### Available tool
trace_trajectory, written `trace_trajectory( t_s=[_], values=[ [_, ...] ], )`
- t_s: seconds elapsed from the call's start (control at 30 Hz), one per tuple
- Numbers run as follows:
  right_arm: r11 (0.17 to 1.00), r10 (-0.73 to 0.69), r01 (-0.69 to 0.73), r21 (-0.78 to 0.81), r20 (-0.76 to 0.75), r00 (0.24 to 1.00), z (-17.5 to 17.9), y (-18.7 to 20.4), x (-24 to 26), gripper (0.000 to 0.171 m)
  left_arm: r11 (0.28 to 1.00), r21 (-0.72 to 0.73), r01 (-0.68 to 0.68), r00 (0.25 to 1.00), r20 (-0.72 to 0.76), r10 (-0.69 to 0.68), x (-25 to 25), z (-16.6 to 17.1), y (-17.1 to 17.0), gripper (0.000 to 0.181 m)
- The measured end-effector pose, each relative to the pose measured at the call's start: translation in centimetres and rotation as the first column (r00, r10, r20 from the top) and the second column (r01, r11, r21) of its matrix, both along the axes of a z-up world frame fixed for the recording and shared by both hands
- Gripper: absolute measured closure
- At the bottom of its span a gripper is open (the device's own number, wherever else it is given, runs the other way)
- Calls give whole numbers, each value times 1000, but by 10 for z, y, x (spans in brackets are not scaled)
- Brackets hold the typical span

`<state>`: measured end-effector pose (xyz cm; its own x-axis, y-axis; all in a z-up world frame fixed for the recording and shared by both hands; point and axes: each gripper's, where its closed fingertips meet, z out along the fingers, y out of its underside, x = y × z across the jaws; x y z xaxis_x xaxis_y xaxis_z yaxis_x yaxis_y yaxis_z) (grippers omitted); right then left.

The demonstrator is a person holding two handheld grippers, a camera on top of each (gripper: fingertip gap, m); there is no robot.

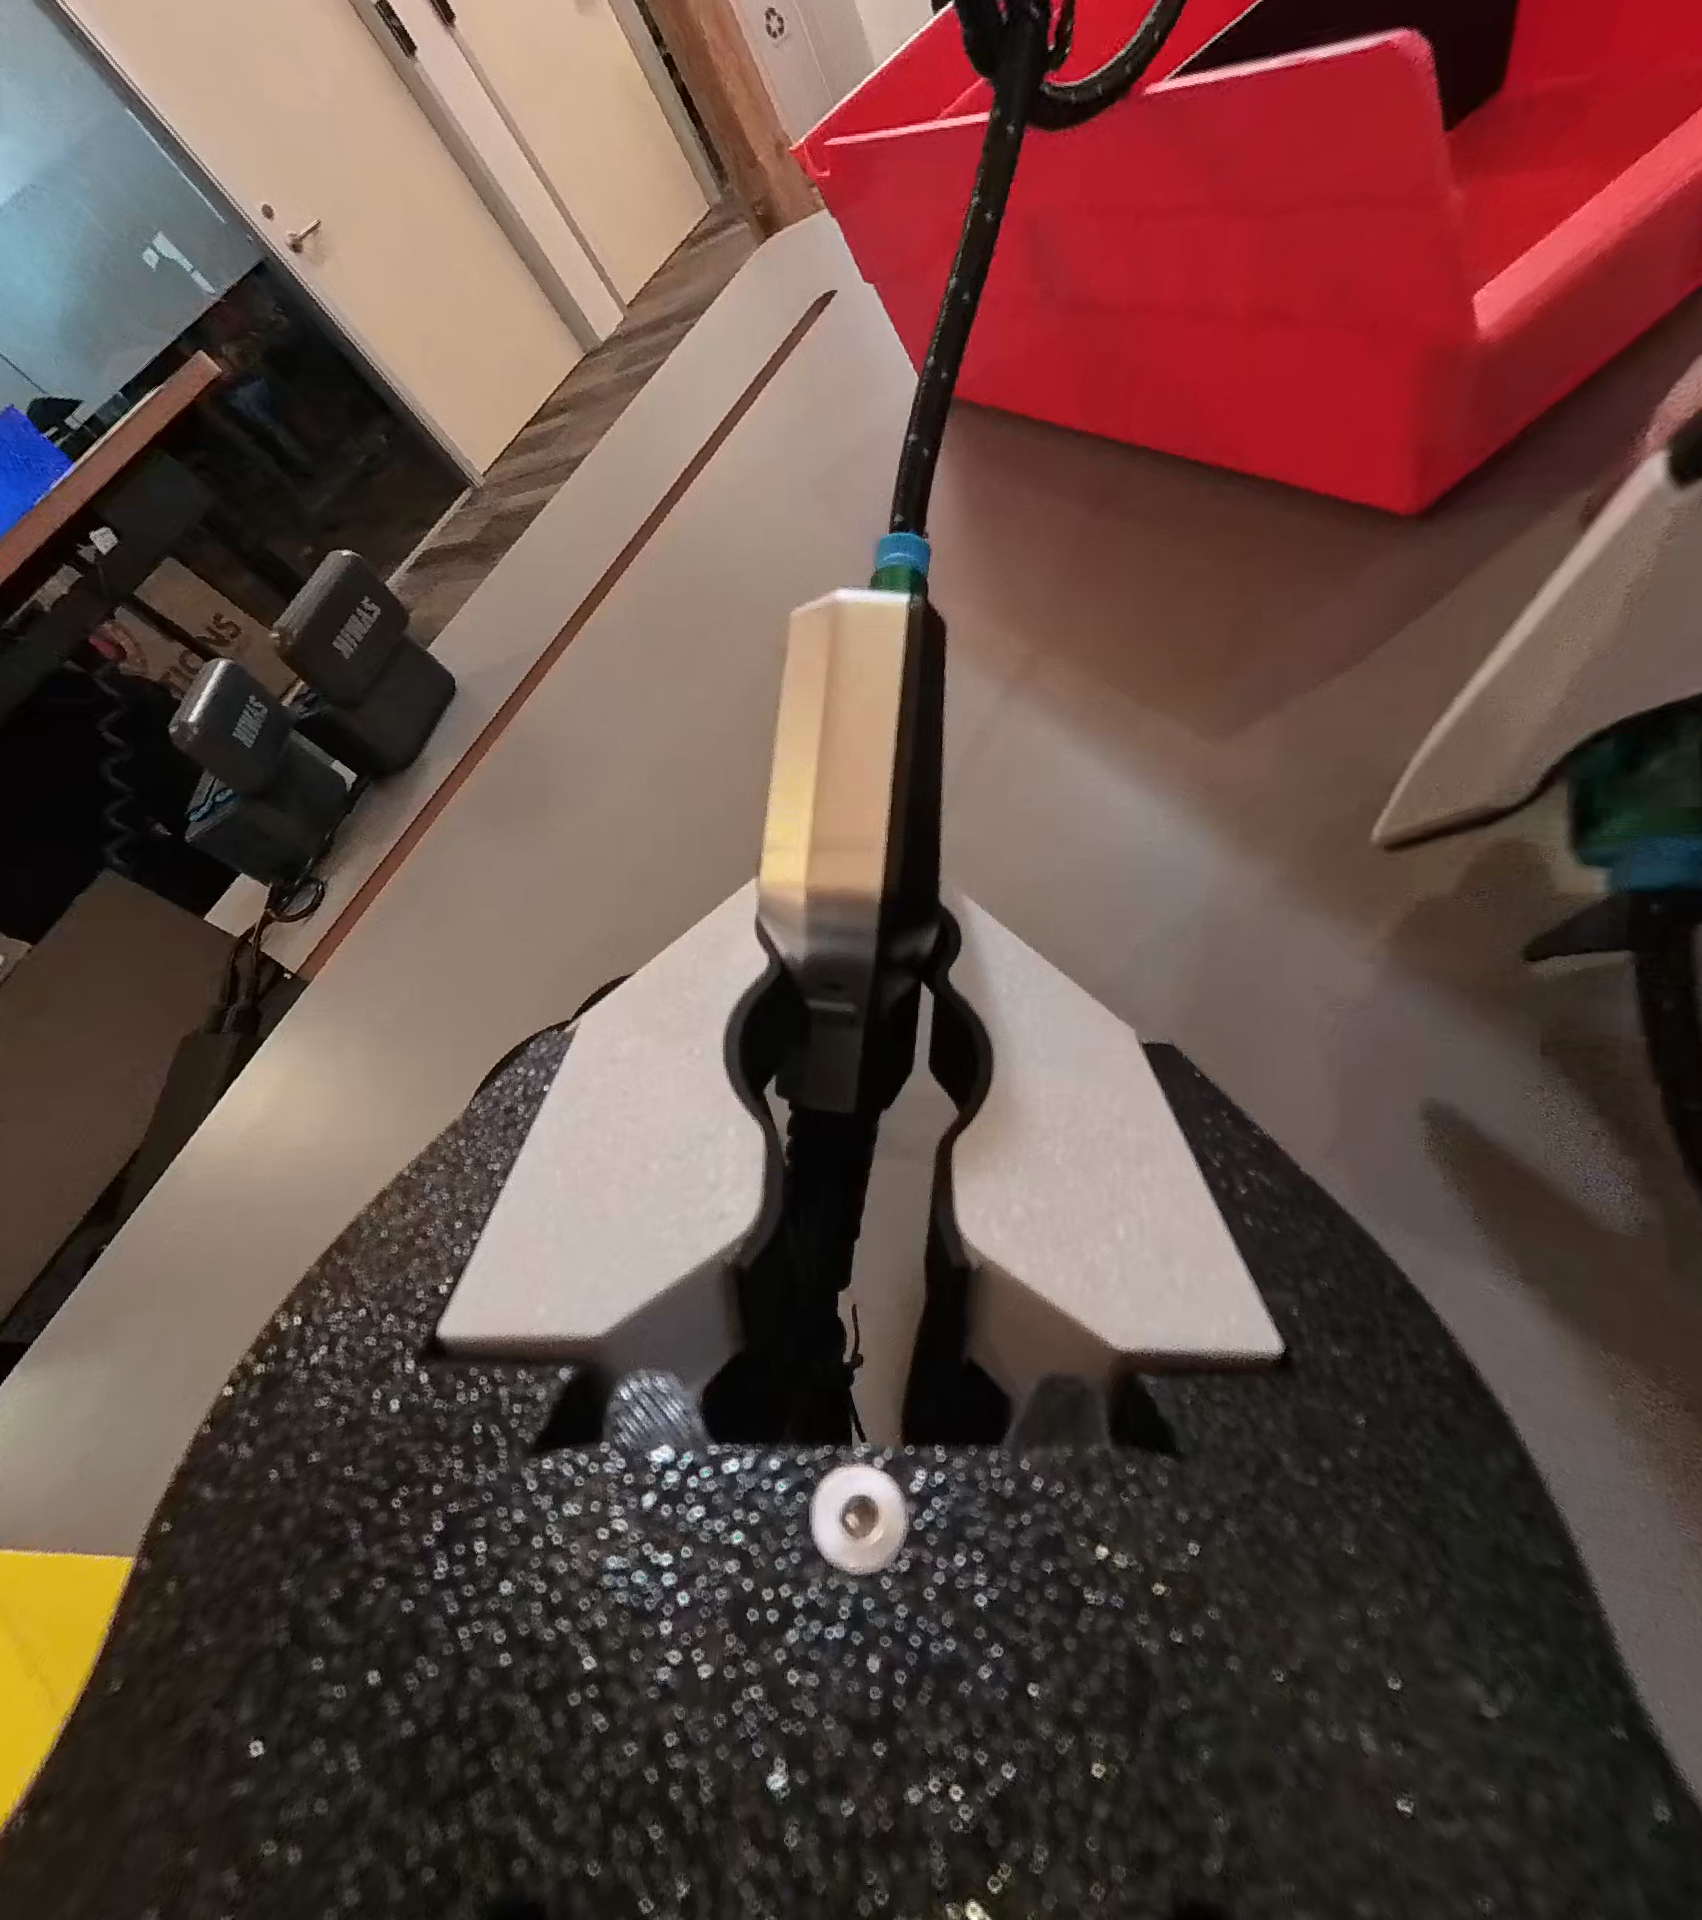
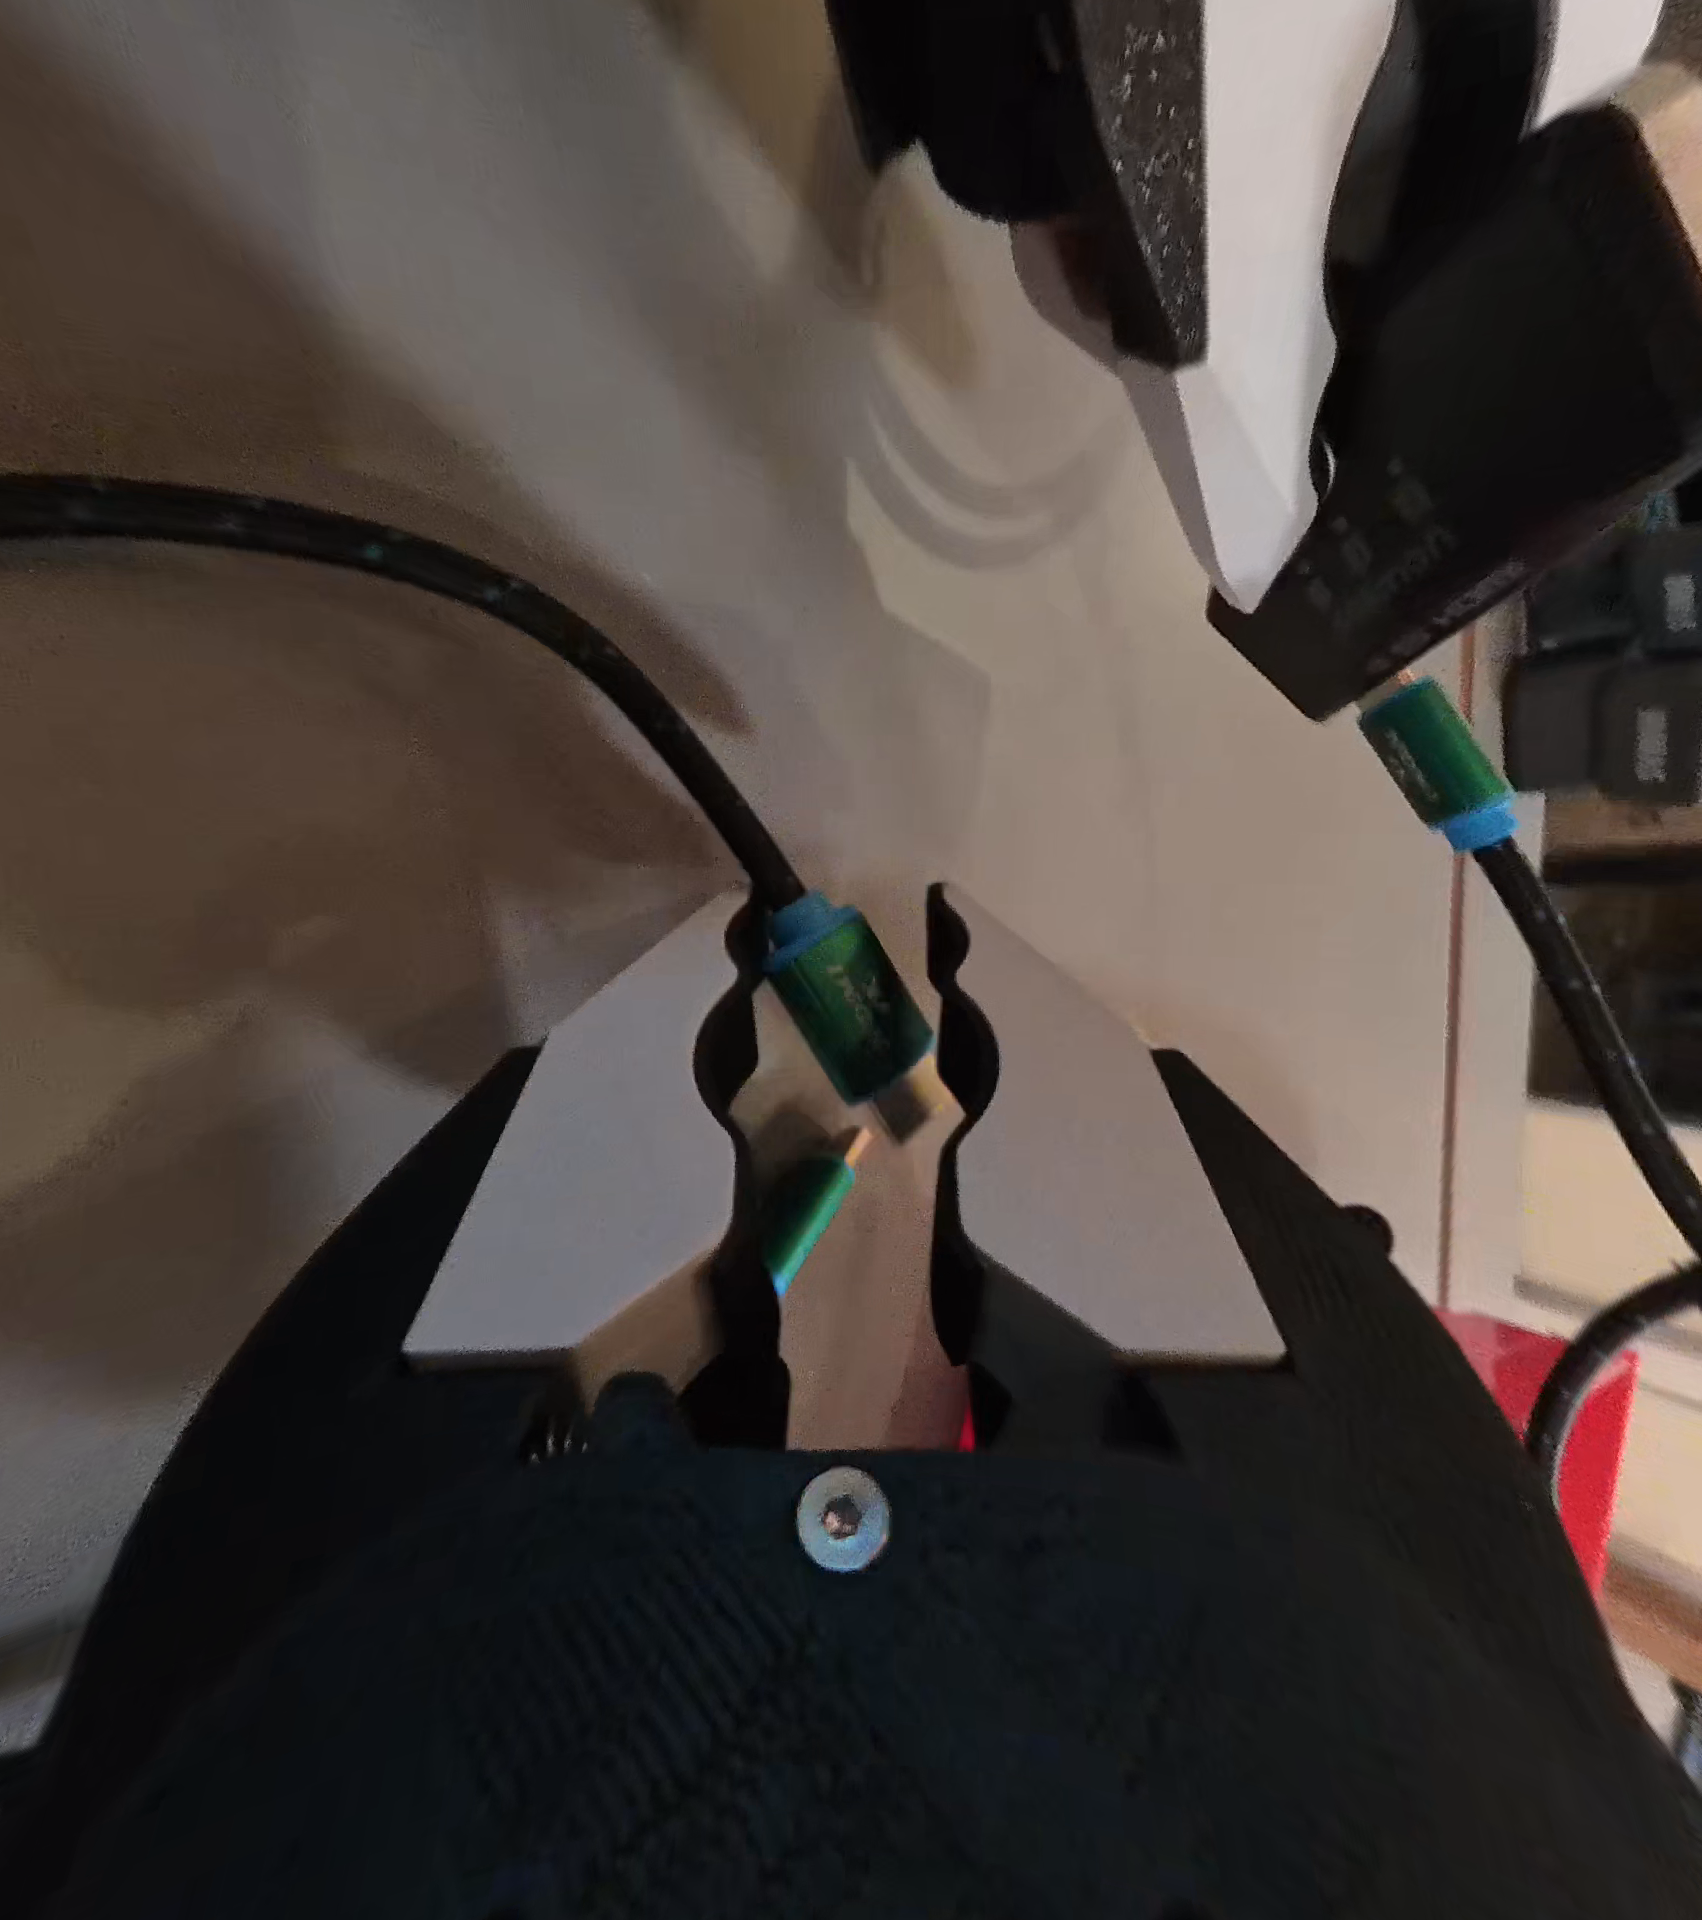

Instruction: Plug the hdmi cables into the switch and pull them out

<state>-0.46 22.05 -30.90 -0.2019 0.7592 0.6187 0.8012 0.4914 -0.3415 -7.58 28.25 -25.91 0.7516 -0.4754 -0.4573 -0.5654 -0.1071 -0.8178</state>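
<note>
left gripper (image 1: 852, 997): jaws closed tight on the switch (image 1: 842, 769), a slim silver-and-black box held on edge above the grey table (image 1: 1190, 831). one cable (image 1: 961, 312), black braided with a green plug and blue collar, is seated in the switch's far end and runs up toward the red bin (image 1: 1346, 312) beyond.

right gripper (image 2: 842, 1029): jaws part open, with the second plug (image 2: 852, 1013) lying slantwise in the gap; its metal tip is bare and points back toward the camera. contact with the jaw on either side cannot be confirmed, so a firm hold is not established. its lead (image 2: 411, 561) arcs away to the left. a mirrored copy of the plug shows on the glossy table below.

farther off in the right view, the switch hangs in the other gripper, first plug (image 2: 1439, 769) inserted.

progress, as judged: one connection made; the second plug unconnected, well apart from the switch. whether this falls in the plugging or the pulling phase cannot be told.
</note>
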Motion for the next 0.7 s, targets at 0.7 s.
trace_trajectory(
  t_s=[0.7],
  values=[
    [971, -32, -152, -187, -724, 689, 126, -21, 5, 160, 999, -8, 34, 998, 55, -33, 5, 7, -4, 162]
  ],
)
